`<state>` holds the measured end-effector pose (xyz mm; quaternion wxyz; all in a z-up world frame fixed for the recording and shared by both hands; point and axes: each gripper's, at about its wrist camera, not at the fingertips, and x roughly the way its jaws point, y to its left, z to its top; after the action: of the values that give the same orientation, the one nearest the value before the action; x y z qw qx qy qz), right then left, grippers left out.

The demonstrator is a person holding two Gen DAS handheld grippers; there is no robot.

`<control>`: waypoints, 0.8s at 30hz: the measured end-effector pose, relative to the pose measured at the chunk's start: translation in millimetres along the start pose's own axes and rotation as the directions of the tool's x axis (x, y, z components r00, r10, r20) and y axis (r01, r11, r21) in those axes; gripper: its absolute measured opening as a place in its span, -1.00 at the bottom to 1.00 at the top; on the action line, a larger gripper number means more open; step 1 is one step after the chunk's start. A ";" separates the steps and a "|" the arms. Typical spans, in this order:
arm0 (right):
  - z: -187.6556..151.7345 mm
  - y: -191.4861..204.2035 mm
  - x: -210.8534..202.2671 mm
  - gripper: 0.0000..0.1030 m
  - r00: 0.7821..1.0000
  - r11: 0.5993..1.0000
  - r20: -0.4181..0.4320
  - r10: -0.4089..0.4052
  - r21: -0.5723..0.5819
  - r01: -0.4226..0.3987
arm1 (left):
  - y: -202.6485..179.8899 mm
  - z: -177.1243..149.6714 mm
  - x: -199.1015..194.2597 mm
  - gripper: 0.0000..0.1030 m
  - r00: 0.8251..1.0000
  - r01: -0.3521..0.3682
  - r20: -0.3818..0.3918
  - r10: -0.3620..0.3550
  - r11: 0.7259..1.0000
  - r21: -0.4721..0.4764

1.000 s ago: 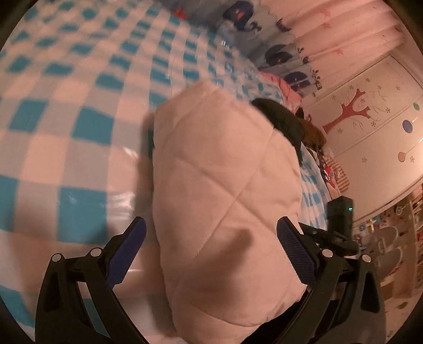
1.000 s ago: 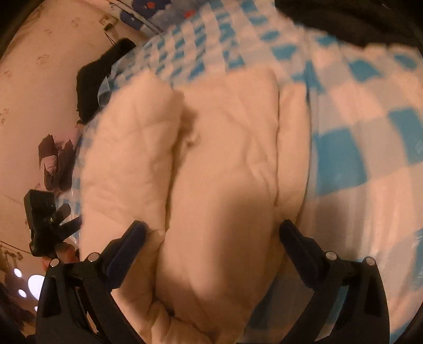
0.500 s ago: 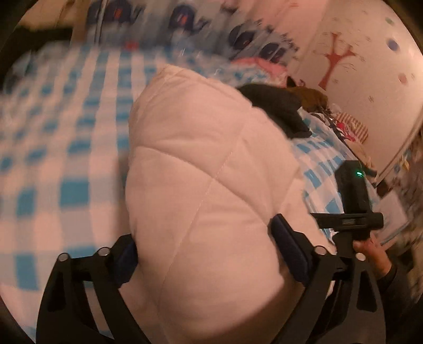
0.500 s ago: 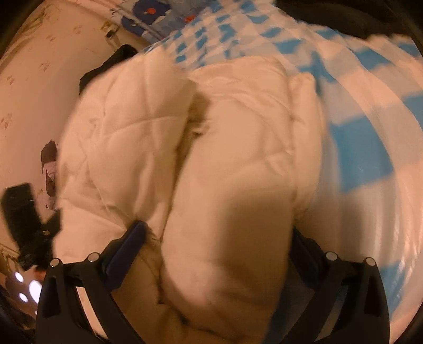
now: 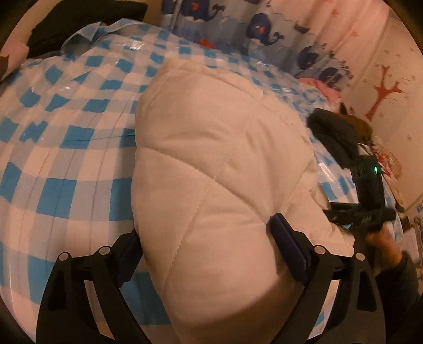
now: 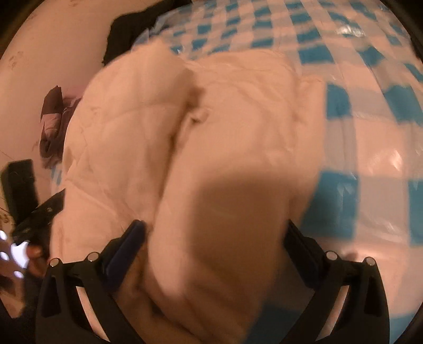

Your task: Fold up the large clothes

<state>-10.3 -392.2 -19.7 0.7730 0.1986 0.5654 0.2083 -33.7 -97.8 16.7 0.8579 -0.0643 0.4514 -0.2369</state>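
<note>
A folded white quilted jacket point(image 5: 211, 145) lies as a thick bundle on the blue-and-white checked bed cover point(image 5: 66, 158). My left gripper point(image 5: 205, 227) straddles its near end; the right pad dents the padding, the left pad is half buried in it, and the jaws are opening slightly. In the right wrist view the same jacket point(image 6: 238, 119) fills the frame, blurred. My right gripper point(image 6: 212, 225) has both pads pressed against the bundle's sides. The right gripper's body point(image 5: 367, 190) shows at the jacket's far side, held by a hand point(image 5: 383, 240).
A dark furry garment point(image 5: 333, 132) lies on the bed beyond the jacket. Black cloth point(image 5: 79, 21) sits at the far left corner, whale-print fabric point(image 5: 264, 26) along the back. In the right wrist view a purple garment point(image 6: 53, 119) lies off the bed's left side.
Both grippers have pushed in over the jacket: the jaws stood clear of it a second ago and the pads now press its sides. Both views have swung and rolled.
</note>
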 end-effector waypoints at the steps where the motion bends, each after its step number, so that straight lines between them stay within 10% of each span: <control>1: 1.2 -2.7 -11.5 0.89 0.999 0.999 0.008 -0.035 0.002 0.035 | 1.1 -0.6 -0.2 0.70 1.000 0.012 0.013 -0.011 1.000 -0.009; 7: 66.0 47.5 -74.6 0.89 0.946 0.995 0.324 -0.008 -0.091 0.039 | -2.2 2.0 7.1 0.74 0.999 0.007 0.044 -0.008 1.000 0.025; 12: 86.7 30.7 61.5 0.91 0.979 0.980 0.111 -0.171 -0.084 0.181 | 7.4 1.6 12.9 0.76 0.998 0.057 0.038 -0.058 0.998 0.007; 22: 11.7 42.0 -53.7 0.87 0.982 0.995 0.187 -0.003 -0.101 0.022 | 44.3 7.1 2.4 0.75 0.984 0.178 0.053 -0.172 0.973 -0.145; 24: -15.0 48.6 -35.2 0.88 0.991 0.987 0.096 -0.090 -0.126 0.101 | 37.5 4.5 8.6 0.76 0.984 0.178 0.032 -0.175 0.977 -0.120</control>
<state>-39.1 -369.8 30.2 0.8180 0.1295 0.5242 0.1983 -12.8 -69.3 0.7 0.8326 -0.1592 0.4486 -0.2832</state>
